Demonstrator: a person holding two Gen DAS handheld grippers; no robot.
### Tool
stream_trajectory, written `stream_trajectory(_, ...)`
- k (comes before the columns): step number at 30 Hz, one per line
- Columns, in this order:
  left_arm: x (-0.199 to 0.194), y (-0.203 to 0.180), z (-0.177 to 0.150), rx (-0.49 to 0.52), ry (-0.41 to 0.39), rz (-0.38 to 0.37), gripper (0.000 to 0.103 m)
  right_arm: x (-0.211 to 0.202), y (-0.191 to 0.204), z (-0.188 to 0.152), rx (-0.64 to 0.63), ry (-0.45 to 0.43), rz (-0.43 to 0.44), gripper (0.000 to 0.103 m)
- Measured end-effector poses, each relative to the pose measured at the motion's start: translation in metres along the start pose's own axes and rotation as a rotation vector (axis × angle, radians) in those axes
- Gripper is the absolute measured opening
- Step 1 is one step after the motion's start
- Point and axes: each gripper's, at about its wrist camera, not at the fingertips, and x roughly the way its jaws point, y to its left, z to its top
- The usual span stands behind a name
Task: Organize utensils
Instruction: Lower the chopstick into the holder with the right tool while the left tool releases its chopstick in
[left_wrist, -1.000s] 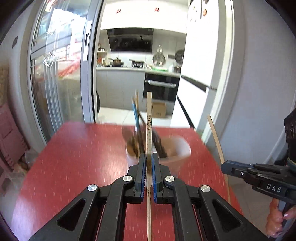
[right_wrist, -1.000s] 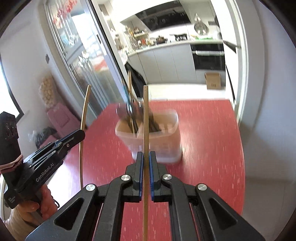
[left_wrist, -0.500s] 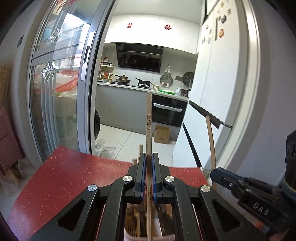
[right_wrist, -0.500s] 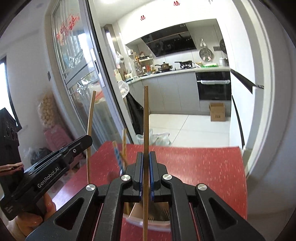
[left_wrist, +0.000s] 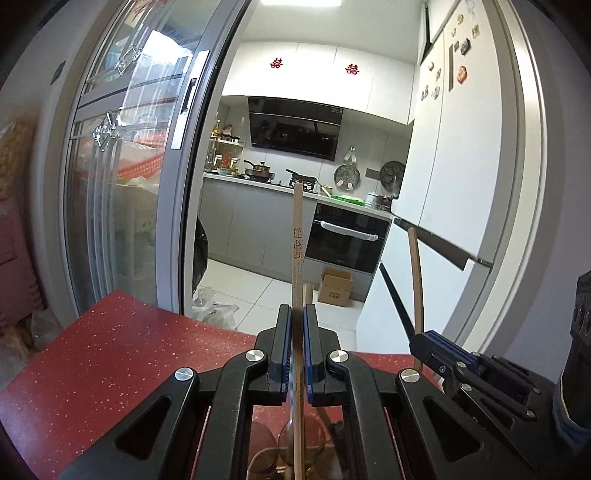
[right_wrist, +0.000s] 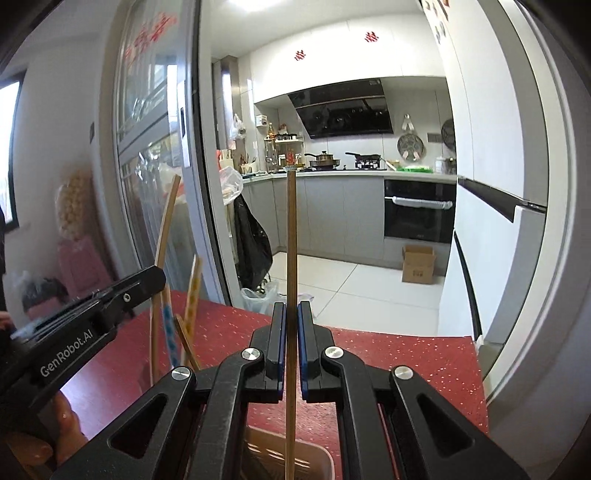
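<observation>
Each hand-held gripper, left (left_wrist: 297, 347) and right (right_wrist: 291, 343), clamps one upright light wooden chopstick (left_wrist: 297, 236) (right_wrist: 291, 236), seemingly poised above the translucent plastic utensil holder (right_wrist: 325, 459) on the red speckled worktop (left_wrist: 110, 354) for dropping in.

**Count of things in view**

Two grippers: left gripper (left_wrist: 297, 347), right gripper (right_wrist: 291, 345). Each clamps one wooden chopstick (left_wrist: 297, 236) (right_wrist: 291, 236). One container (right_wrist: 291, 459) on one red counter (right_wrist: 402, 365). One cardboard box (right_wrist: 419, 264).

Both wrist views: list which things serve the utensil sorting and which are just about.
In use: left gripper and right gripper, each gripping a wooden chopstick; utensil container.
Just about: cardboard box, oven, black bag.
</observation>
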Motion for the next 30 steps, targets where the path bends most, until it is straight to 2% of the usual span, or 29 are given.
stream_trajectory(10, -0.013, -0.012, -0.037, 0.093, 0.044, 0.049, 0.035, -0.017, 0.021, -0.048, -0.128, 0.003, -0.027, 0.006)
stream_trajectory(15, -0.02, -0.013, -0.046, 0.136, 0.073, 0.085, 0.035, -0.022, 0.019, -0.06, -0.107, 0.045, -0.023, 0.006)
stream_trajectory(22, -0.033, -0.009, -0.049, 0.137, 0.119, 0.102, 0.035, -0.022, 0.016, -0.057, -0.062, 0.112, -0.015, 0.007)
stream_trajectory(23, -0.035, -0.009, -0.05, 0.137, 0.124, 0.102, 0.035, -0.023, 0.015, -0.056, -0.053, 0.122, -0.014, 0.008)
stream_trajectory(24, -0.038, -0.01, -0.051, 0.14, 0.133, 0.103, 0.035, -0.024, 0.014, -0.055, -0.043, 0.133, -0.011, 0.014)
stream_trajectory(25, -0.04, -0.009, -0.051, 0.144, 0.14, 0.104, 0.035, -0.025, 0.014, -0.055, -0.035, 0.139, -0.011, 0.025)
stream_trajectory(26, -0.041, -0.01, -0.052, 0.147, 0.144, 0.106, 0.035, -0.028, 0.013, -0.055, -0.023, 0.143, -0.01, 0.03)
stream_trajectory(27, -0.044, -0.011, -0.053, 0.15, 0.146, 0.107, 0.035, -0.031, 0.013, -0.055, -0.012, 0.143, -0.008, 0.033)
stream_trajectory(30, -0.056, -0.012, -0.056, 0.15, 0.16, 0.108, 0.035, -0.043, 0.013, -0.056, 0.018, 0.154, -0.013, 0.033)
